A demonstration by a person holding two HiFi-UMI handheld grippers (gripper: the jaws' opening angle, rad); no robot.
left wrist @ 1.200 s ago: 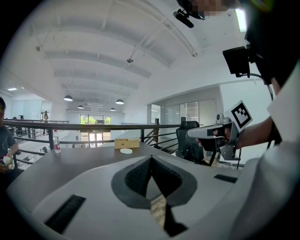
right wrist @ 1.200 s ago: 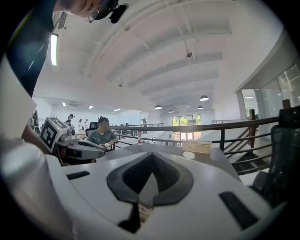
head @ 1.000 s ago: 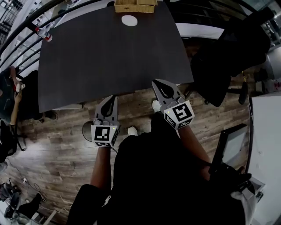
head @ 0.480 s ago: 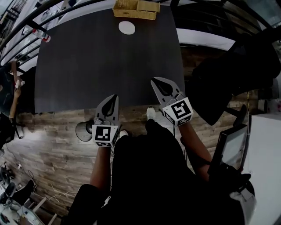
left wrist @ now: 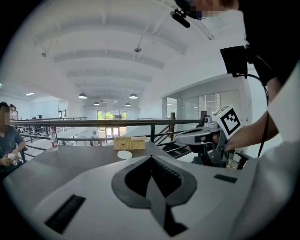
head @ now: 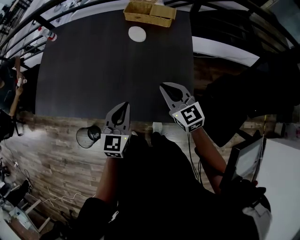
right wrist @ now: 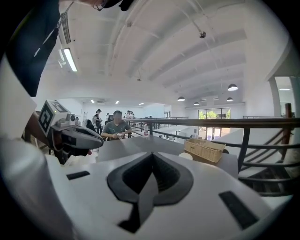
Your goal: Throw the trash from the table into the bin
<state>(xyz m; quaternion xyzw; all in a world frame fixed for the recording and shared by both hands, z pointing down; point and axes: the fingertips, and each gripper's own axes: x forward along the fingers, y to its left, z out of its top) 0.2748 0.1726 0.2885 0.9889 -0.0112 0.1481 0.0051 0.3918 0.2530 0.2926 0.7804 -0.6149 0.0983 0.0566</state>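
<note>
A white round piece of trash point(head: 137, 33) lies at the far end of the dark table point(head: 93, 79), just in front of a wicker basket point(head: 150, 12). It also shows in the left gripper view point(left wrist: 124, 154) and the right gripper view point(right wrist: 185, 156). My left gripper point(head: 124, 105) is shut and empty, its tip over the table's near edge. My right gripper point(head: 164, 86) is shut and empty too, a little farther in over the table. A dark round bin point(head: 88, 136) stands on the wooden floor, left of the left gripper.
A plastic bottle point(head: 47, 33) stands at the table's far left corner. A person point(head: 9, 93) sits off the table's left side. A railing point(left wrist: 93, 123) runs behind the table. A dark chair point(head: 243, 103) stands at the right.
Both grippers have moved forward from over the floor to the table's near edge, still shut. The table has drawn nearer and the bin has come into view at the left.
</note>
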